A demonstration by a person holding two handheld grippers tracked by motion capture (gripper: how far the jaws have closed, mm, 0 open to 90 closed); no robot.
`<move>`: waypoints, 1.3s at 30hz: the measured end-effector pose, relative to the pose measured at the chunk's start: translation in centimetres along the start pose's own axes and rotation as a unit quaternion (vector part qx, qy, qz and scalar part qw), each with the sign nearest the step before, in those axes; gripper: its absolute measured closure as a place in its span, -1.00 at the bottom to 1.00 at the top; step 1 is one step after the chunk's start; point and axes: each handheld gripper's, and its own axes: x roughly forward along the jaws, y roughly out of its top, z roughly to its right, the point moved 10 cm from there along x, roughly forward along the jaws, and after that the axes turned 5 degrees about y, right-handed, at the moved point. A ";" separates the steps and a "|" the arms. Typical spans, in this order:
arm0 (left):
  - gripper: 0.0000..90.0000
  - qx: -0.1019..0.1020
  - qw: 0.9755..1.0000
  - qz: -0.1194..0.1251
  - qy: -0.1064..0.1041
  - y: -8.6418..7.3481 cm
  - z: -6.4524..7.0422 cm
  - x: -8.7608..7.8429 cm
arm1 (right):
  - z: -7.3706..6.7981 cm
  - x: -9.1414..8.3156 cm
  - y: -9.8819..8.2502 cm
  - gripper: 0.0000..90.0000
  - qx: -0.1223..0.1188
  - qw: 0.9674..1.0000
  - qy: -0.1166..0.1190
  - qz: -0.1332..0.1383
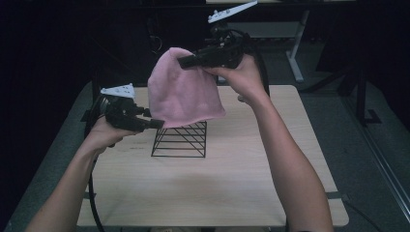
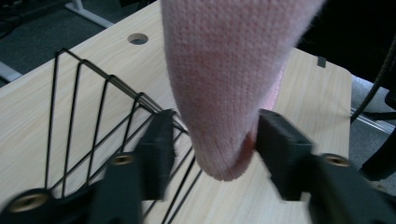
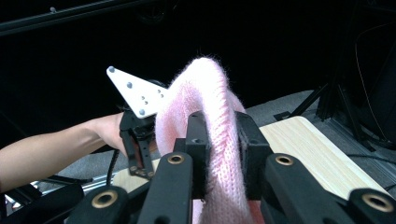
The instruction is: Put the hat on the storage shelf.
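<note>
High view: my right gripper (image 1: 186,61) pinches the soft, light pink knitted beanie (image 1: 181,92) (floppy, best held by edges); left gripper (image 2: 210,144) gapes around its hem.

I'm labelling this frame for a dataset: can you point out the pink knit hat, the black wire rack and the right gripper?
pink knit hat (image 1: 186,94): high view, middle of its knit body.
black wire rack (image 1: 181,141): high view, front wire side.
right gripper (image 1: 183,62): high view, jaw tips pinching the hat.

Pink knitted hat (image 1: 183,92) hangs above black wire rack (image 1: 181,140) on my light wooden table (image 1: 232,179); my left gripper (image 1: 155,123) at hat's lower left, right gripper (image 1: 186,61) at top.
</note>
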 end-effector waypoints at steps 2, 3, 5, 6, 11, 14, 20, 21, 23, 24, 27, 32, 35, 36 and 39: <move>0.39 -0.001 1.000 0.001 -0.002 0.0 -0.1 0.0 | 0.1 0.1 0.0 0.73 0.001 1.000 -0.001 0.002; 0.39 0.001 1.000 0.000 0.000 0.0 -0.2 0.1 | 0.1 0.1 0.0 0.73 0.001 1.000 -0.001 0.002; 0.68 -0.001 1.000 -0.004 -0.001 -0.2 -0.6 0.2 | 0.4 0.2 -0.1 0.73 0.004 1.000 -0.005 0.001; 0.73 -0.001 1.000 -0.008 0.001 -0.3 -0.8 0.2 | 0.6 0.3 -0.2 0.73 0.004 1.000 -0.007 0.002; 0.80 -0.003 1.000 -0.017 0.011 -0.6 -1.5 0.5 | 1.5 0.6 -0.6 0.73 0.012 1.000 -0.016 0.000; 0.81 -0.002 1.000 -0.025 0.018 -0.9 -2.1 0.8 | 2.1 0.9 -1.1 0.73 0.017 1.000 -0.021 -0.004; 0.81 -0.005 0.999 -0.035 0.033 -1.3 -2.9 1.1 | 3.4 1.4 -1.8 0.73 0.029 0.999 -0.023 -0.005; 0.81 -0.002 0.999 -0.036 0.035 -1.4 -3.0 1.2 | 3.4 1.5 -1.8 0.72 0.028 0.999 -0.022 -0.006; 0.81 0.000 0.999 -0.039 0.038 -1.5 -3.3 1.4 | 3.5 1.6 -1.8 0.72 0.028 0.999 -0.023 -0.006; 0.81 0.002 0.998 -0.043 0.039 -1.6 -3.4 1.5 | 3.6 1.8 -1.9 0.72 0.027 0.999 -0.022 -0.008; 0.81 0.001 0.998 -0.046 0.042 -1.8 -3.4 1.6 | 3.7 1.9 -2.1 0.72 0.027 0.999 -0.020 -0.009; 0.81 0.012 0.996 -0.066 0.053 -2.4 -3.8 1.9 | 3.8 2.3 -2.8 0.72 0.031 0.999 -0.015 -0.011; 0.80 0.011 0.996 -0.069 0.052 -2.8 -3.8 2.0 | 3.8 2.5 -3.2 0.72 0.032 0.999 -0.012 -0.012; 0.81 0.011 0.996 -0.069 0.053 -3.0 -3.8 2.0 | 3.8 2.5 -3.4 0.71 0.034 0.999 -0.010 -0.013; 0.81 0.005 0.996 -0.072 0.053 -3.5 -3.9 2.0 | 3.7 2.8 -3.8 0.71 0.035 0.999 -0.004 -0.019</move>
